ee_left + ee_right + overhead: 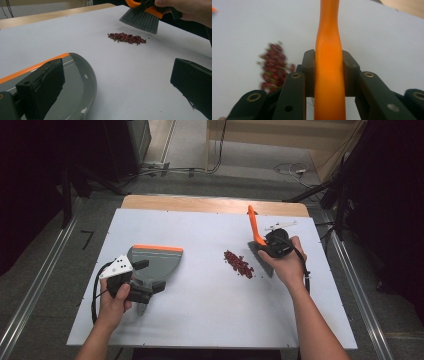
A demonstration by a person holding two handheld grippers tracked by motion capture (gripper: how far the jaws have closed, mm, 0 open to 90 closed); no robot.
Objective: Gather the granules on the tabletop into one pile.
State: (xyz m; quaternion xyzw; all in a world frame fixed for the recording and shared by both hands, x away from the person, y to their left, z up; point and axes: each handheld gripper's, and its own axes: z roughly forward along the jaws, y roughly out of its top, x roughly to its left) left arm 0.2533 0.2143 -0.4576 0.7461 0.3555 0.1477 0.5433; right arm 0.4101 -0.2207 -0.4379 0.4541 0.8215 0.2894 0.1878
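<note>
A pile of dark red beans lies on the white table, right of centre. My right gripper is shut on the orange handle of a hand brush. The brush's grey bristles hang just right of the beans, a little off the table. At the left lies a grey dustpan with an orange lip. My left gripper stands open at the pan's handle end, one jaw over the pan and the other beside it.
The table's wooden far edge runs behind the white top. A small white object lies beyond the right hand. Cables lie on the floor past the table, and metal rails run along both sides.
</note>
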